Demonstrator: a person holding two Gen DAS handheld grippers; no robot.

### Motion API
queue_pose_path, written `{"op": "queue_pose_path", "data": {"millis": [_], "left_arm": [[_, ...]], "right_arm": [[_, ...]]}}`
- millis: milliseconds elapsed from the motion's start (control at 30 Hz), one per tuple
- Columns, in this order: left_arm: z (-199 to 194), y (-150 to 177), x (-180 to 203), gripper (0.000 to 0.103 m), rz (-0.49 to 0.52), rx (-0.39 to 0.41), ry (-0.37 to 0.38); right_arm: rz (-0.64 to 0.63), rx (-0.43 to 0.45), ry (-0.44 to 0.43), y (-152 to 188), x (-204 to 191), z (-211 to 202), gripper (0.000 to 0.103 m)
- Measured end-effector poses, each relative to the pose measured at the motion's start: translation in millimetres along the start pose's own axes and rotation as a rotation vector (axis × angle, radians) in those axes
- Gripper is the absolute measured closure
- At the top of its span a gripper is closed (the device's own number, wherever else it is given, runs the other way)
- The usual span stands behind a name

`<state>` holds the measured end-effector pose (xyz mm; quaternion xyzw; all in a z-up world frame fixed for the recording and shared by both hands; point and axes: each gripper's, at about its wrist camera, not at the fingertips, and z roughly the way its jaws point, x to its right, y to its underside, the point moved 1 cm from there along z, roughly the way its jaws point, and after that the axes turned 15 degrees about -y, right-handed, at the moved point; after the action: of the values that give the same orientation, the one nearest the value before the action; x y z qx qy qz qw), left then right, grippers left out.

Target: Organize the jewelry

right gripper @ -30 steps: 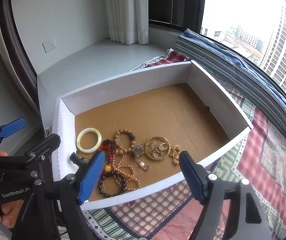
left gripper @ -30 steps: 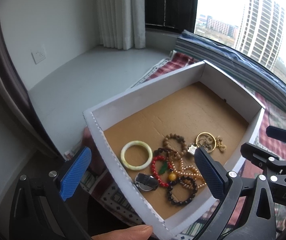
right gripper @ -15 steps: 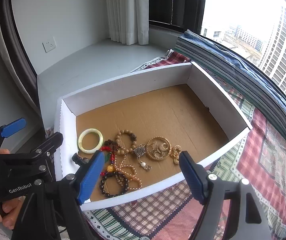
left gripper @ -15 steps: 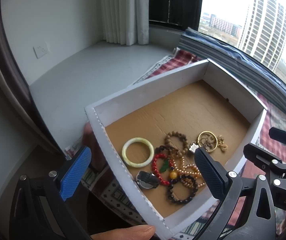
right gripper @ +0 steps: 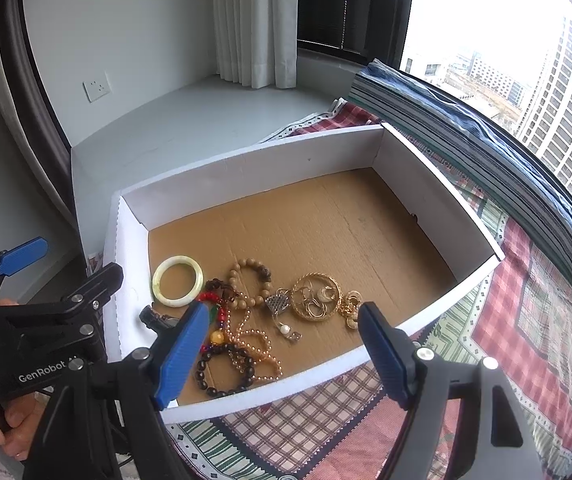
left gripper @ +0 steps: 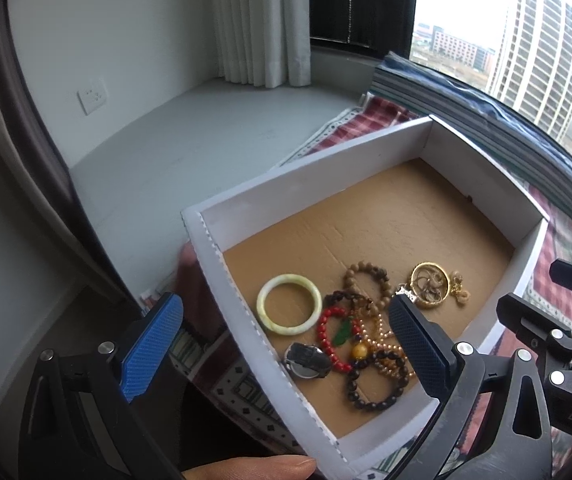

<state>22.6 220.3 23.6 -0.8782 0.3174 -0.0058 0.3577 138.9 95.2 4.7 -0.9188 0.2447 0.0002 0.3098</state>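
Observation:
A white cardboard box (left gripper: 310,184) (right gripper: 246,168) with a brown floor holds a pile of jewelry near its front left corner. In it lie a pale green jade bangle (left gripper: 289,309) (right gripper: 178,280), a red bead bracelet (left gripper: 326,336), a dark bead bracelet (left gripper: 378,384) (right gripper: 224,370), a brown wooden bead bracelet (left gripper: 368,280) (right gripper: 251,280), a gold hoop cluster (left gripper: 430,286) (right gripper: 317,298) and a watch (left gripper: 306,362). My left gripper (left gripper: 282,344) is open and empty above the box's left wall. My right gripper (right gripper: 282,350) is open and empty above the box's front edge.
The box rests on a patterned plaid cloth (right gripper: 526,320) on a window ledge. A stack of folded striped fabric (right gripper: 466,120) lies behind the box by the window. A grey ledge (left gripper: 166,148) and white curtain (left gripper: 258,20) are to the back left.
Both grippers have drifted slightly, so the box sits a little lower and to the right in the views. The jewelry has not moved and both grippers stay open.

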Motion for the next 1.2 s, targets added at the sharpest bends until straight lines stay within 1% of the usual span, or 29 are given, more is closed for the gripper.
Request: {"op": "queue_pose_path", "data": {"millis": [400,1200], "left_arm": [[-0.8,0.9,7.1,0.001,0.022,-0.013,0.017],[-1.7,1.3,5.2,0.001,0.018,-0.002,0.003]], "right_arm": [[0.005,0.012,0.023,0.1,4.3,-2.7,0.025],[0.0,0.017,0.029,-1.1,2.1,-4.5,0.025]]}}
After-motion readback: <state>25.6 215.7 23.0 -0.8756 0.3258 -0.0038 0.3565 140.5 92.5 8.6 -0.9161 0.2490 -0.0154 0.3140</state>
